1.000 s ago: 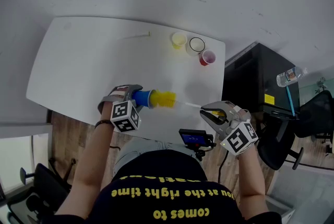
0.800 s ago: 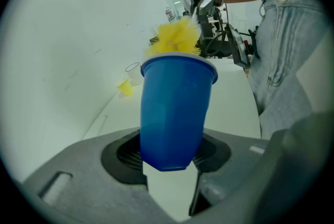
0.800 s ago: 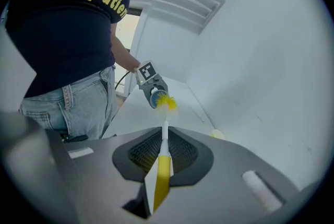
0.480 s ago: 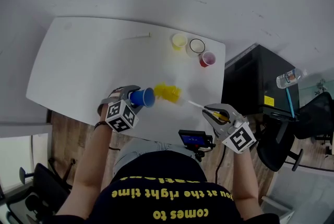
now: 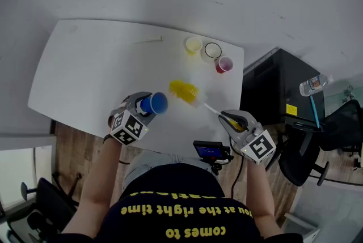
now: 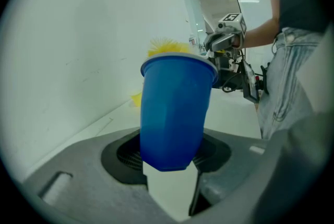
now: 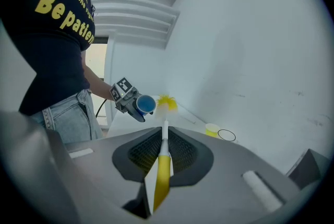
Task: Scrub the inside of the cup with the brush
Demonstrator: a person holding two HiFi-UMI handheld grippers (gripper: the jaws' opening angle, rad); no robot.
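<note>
Your blue cup [image 5: 155, 103] is clamped by its lower part in your left gripper [image 5: 143, 107] over the near edge of the white table [image 5: 85, 66]. Its long axis runs along the jaws, and its mouth is turned toward the brush [image 5: 185, 90]. Your right gripper [image 5: 231, 119] is closed on the brush's yellow handle, and the brush points lengthwise at the cup with its bristle head just outside the rim. A second ago the bristles were against the cup's mouth; they have since drawn clear, and the cup has tipped upward a little.

blue cup [image 5: 154, 103] tilted, yellow brush [image 5: 185, 91] just outside its mouth
</note>
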